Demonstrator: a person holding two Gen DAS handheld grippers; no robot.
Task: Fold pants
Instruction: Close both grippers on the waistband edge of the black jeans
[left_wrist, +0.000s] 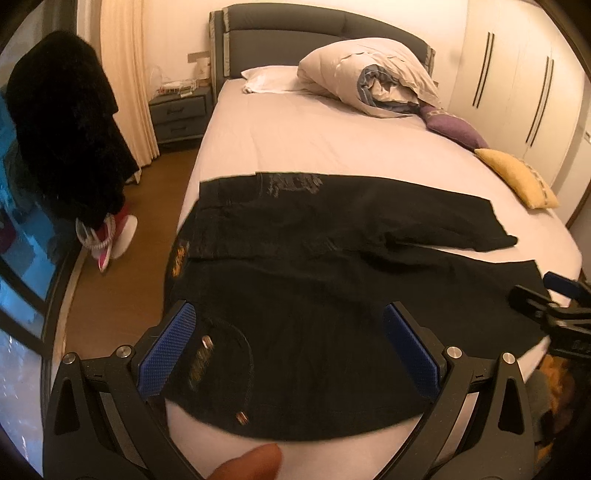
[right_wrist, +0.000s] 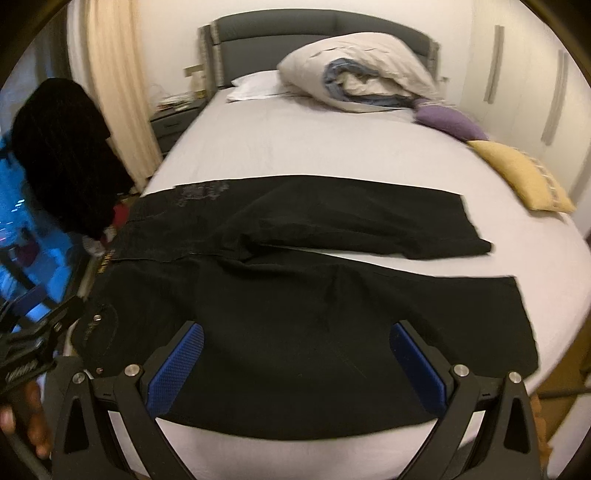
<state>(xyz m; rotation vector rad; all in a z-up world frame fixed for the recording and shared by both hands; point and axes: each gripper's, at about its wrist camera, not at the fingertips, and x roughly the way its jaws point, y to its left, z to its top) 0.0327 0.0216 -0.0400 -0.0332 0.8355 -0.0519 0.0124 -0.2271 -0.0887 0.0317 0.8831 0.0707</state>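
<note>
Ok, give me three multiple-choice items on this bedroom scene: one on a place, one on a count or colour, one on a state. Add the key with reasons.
1. Where does the yellow cushion lie?
A. At the bed's right edge
B. On the nightstand
C. On the pants

2. How many loose cushions, purple and yellow together, lie on the bed?
A. One
B. Two
C. Four

3. How do the pants lie?
A. Rolled into a ball
B. Spread flat, legs parted
C. Hung over the headboard

Key:
1 A: it lies on the sheet by the right edge, beyond the pants.
2 B: one purple cushion and one yellow show.
3 B: both legs lie flat with bare sheet between their ends; the left tongs and right tongs stand open above them.
</note>
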